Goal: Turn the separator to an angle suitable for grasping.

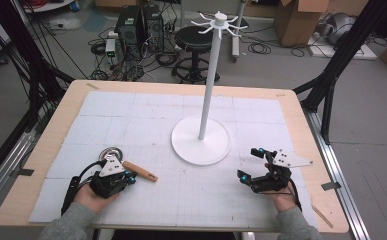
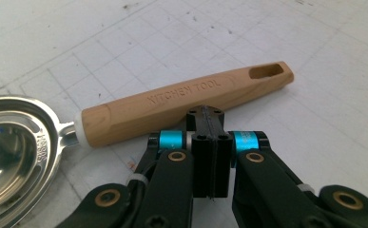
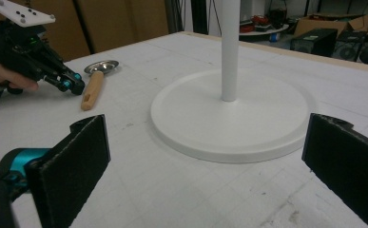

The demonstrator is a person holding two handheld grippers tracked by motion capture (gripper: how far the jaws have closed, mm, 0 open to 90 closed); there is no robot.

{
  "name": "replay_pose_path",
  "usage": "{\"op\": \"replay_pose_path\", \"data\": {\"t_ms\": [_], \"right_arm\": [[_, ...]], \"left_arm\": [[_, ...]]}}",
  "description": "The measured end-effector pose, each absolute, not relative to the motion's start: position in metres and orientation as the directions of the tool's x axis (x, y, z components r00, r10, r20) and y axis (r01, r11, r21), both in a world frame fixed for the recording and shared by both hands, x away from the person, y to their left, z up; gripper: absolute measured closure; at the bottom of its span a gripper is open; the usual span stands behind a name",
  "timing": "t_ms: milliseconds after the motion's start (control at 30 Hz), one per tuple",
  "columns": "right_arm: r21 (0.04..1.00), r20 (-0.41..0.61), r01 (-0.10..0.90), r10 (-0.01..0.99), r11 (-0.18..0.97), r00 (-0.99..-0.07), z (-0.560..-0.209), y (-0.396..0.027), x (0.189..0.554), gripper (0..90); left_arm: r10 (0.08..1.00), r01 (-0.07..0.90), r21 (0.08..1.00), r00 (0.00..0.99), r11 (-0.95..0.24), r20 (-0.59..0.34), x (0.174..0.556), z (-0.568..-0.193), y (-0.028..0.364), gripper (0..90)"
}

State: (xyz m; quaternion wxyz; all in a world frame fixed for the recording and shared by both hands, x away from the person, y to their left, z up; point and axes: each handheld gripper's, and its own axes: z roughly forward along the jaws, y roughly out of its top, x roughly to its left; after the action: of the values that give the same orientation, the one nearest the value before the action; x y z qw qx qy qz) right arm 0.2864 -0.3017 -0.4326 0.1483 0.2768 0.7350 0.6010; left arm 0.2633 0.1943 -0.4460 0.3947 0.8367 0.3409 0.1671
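Observation:
A kitchen tool with a wooden handle and a round metal bowl lies flat on the white gridded mat at the front left. My left gripper is shut with nothing between its jaws, and its tips sit right at the near side of the handle. From above, the left gripper is beside the handle, with the bowl just behind it. My right gripper is open and holds nothing at the front right. Its pads point toward the stand's base.
A tall white stand with hooks at its top rises from a round base in the middle of the mat. The wooden table's edge frames the mat. A stool, computers and cables are on the floor beyond.

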Motion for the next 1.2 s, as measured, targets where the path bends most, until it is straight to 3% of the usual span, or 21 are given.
{"op": "replay_pose_path", "data": {"t_ms": [400, 667, 1200], "right_arm": [[0.963, 0.115, 0.233, 0.581, 0.133, -0.806, -0.434, -0.301, 0.287, 1.2], [0.962, 0.118, 0.238, 0.579, 0.136, -0.807, -0.434, -0.3, 0.287, 1.2], [0.96, 0.117, 0.24, 0.573, 0.144, -0.811, -0.434, -0.3, 0.287, 1.1]], "left_arm": [[0.76, 0.443, 0.83, 0.649, -0.339, -0.036, 0.285, -0.425, 0.218, 89.8], [0.761, 0.462, 0.791, 0.649, -0.4, 0.005, 0.309, -0.428, 0.211, 89.8], [0.773, 0.529, 0.747, 0.633, -0.403, -0.031, 0.329, -0.441, 0.215, 89.8]]}}
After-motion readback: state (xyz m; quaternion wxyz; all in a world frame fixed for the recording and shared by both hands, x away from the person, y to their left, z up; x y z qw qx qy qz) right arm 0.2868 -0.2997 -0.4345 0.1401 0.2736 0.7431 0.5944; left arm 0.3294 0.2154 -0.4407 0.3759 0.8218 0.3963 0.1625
